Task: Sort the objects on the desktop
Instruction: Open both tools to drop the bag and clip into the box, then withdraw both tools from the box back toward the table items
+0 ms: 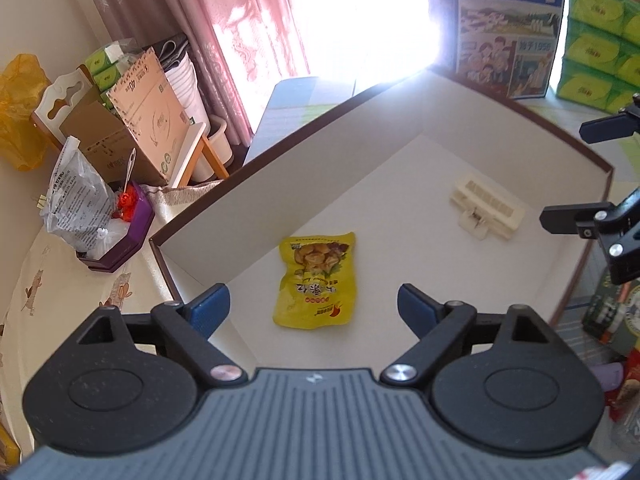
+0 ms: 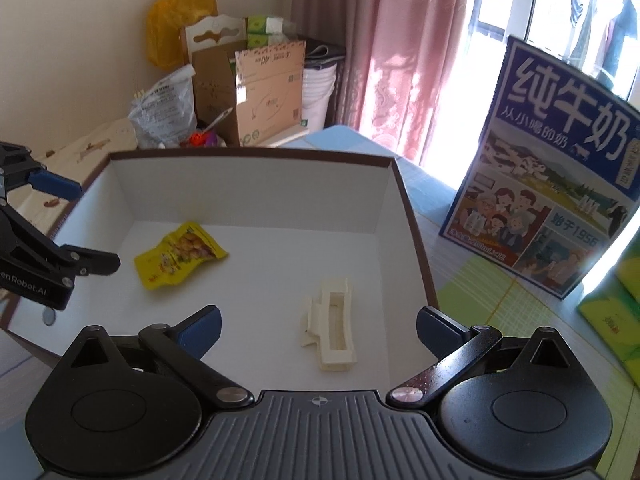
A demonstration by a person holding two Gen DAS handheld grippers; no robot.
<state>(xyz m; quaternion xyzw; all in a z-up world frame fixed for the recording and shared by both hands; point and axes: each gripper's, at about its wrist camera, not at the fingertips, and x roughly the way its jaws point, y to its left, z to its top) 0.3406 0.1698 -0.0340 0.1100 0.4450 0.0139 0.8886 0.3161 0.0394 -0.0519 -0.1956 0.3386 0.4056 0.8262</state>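
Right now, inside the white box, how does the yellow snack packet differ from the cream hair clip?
The yellow snack packet is a flat, soft, printed pouch; the cream hair clip is plain, rigid and stands higher. The packet lies nearer the left gripper, the clip nearer the right gripper. Both rest loose on the box floor, ungripped.

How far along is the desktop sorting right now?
Done: the yellow snack packet and the cream plastic hair clip lie apart on the floor of the white box with a brown rim. In hand: nothing; the left gripper and right gripper are open and empty above it. Left: clutter outside the box, possibly.
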